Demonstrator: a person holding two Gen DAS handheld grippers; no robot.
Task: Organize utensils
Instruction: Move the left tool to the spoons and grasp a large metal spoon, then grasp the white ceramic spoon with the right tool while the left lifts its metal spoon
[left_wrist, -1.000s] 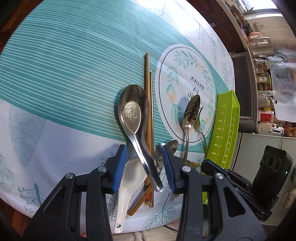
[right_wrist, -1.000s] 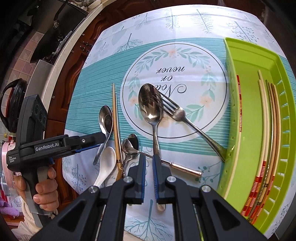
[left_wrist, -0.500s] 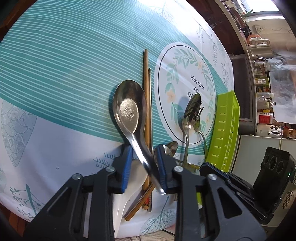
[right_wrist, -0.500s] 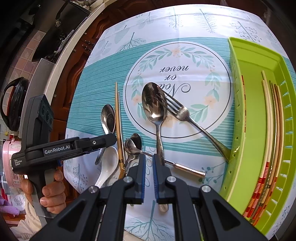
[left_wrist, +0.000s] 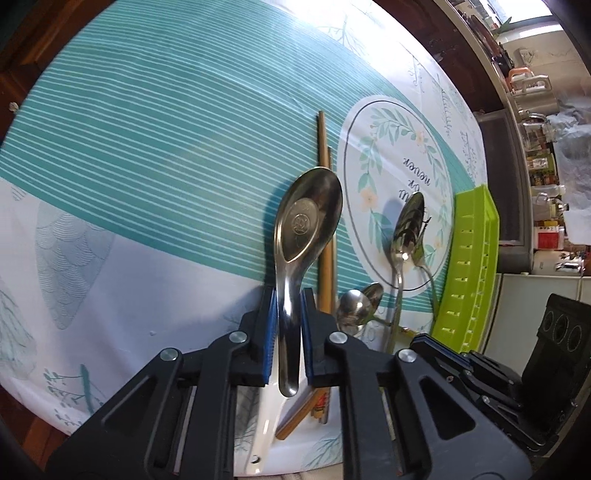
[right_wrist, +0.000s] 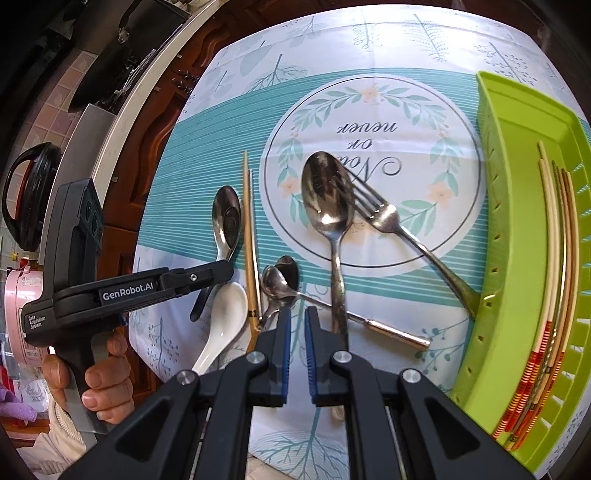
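Observation:
My left gripper (left_wrist: 288, 295) is shut on the handle of a steel soup spoon (left_wrist: 308, 218); the spoon's bowl points away over the cloth, and it also shows in the right wrist view (right_wrist: 226, 218). My right gripper (right_wrist: 295, 314) is nearly closed and empty, hovering above two small spoons (right_wrist: 280, 284) and a large spoon (right_wrist: 327, 199). A fork (right_wrist: 399, 225) lies beside the large spoon. A white ceramic spoon (right_wrist: 221, 325) and a pair of wooden chopsticks (right_wrist: 249, 236) lie under the left gripper. A green tray (right_wrist: 517, 184) at the right holds several chopsticks (right_wrist: 554, 258).
The teal and white tablecloth (left_wrist: 147, 147) covers the table, whose near edge is just below the grippers. A counter with jars and appliances (left_wrist: 546, 166) stands beyond the tray. A black pot (right_wrist: 29, 192) and dark cabinets are off the table's left side.
My left gripper has closed on the steel soup spoon's handle and the spoon has turned more upright between the jaws. The right gripper has hardly moved.

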